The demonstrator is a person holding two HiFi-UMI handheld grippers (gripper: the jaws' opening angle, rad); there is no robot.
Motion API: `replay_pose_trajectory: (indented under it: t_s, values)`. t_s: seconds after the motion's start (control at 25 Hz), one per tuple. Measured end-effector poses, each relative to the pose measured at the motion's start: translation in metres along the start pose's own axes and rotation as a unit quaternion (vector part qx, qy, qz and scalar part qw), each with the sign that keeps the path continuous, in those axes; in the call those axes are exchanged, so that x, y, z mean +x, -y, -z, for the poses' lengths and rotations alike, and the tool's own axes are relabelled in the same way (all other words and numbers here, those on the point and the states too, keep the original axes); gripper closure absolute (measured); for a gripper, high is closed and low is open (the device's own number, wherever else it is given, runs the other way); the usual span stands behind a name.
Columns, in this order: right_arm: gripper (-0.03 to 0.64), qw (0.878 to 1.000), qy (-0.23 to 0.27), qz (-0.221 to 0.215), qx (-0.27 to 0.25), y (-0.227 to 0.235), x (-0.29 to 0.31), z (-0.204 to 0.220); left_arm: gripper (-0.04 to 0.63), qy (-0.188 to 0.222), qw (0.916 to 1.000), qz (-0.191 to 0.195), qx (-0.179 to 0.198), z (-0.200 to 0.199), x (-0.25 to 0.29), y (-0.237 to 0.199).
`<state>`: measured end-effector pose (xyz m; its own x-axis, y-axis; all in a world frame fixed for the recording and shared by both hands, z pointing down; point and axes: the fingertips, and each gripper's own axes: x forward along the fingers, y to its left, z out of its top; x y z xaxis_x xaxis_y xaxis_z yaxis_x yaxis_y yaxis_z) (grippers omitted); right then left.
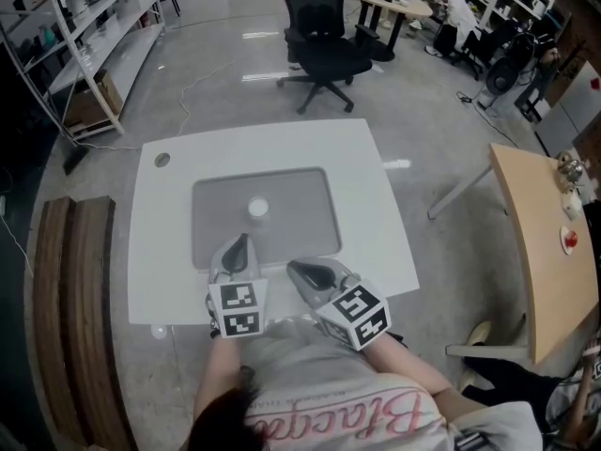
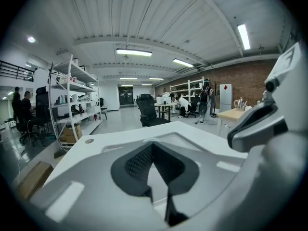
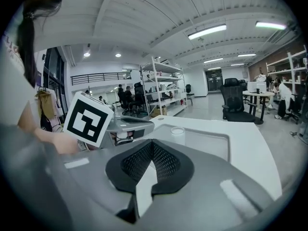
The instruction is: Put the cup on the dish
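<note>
Caught the small white round cup (image 1: 258,208) standing upright on the grey rectangular dish (image 1: 305,228), close to its middle, with nothing touching it; found that dish lying flat in the centre of the white square table (image 1: 380,224); spotted the left gripper (image 1: 241,241) over the dish's near part, tip pointing toward the cup yet short of it; read its jaws in the left gripper view as fully together, black mesh pads (image 2: 137,163) meeting at the tip and nothing caught between them; picked out the right gripper (image 1: 297,269) just beside it, tip at the dish's near edge, likewise apart from the cup; saw those jaws pressed together too in the right gripper view, their own pads (image 3: 137,163) meeting along one seam, empty; noticed, from that same view, the cup out ahead past the closed tip and the left gripper's black-and-white marker cube (image 3: 88,118) off to the left; glimpsed a small round grey disc (image 1: 162,160) near the table's far left corner; beyond the table, took in a black wheeled office chair (image 1: 321,40) on the grey floor (image 1: 225,73), white metal shelving (image 1: 94,36) along the left and a pale wooden table (image 1: 535,252) on the right.
</note>
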<state>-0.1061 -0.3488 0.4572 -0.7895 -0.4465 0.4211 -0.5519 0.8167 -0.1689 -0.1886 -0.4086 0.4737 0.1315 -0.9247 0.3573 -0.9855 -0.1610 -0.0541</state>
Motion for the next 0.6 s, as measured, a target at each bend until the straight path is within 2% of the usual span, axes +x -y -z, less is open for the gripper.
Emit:
replay_pose_trajectory:
  t_s: [0.2,0.4,0.6]
  values:
    - [0.617,1.000,0.012,-0.006,-0.007,-0.013,-0.009,0.001,0.597,0.018,0.9996,0.017,-0.016,-0.010,-0.029,0.011]
    - [0.617,1.000,0.024,-0.003,-0.010,-0.017,-0.016,-0.003,0.597,0.043,0.9984,0.034,-0.015,-0.023,-0.054,0.021]
    - [0.616,0.999,0.038,-0.010,-0.004,-0.024,-0.021,0.000,0.597,0.036,0.9984,0.038,-0.023,-0.013,-0.069,0.029]
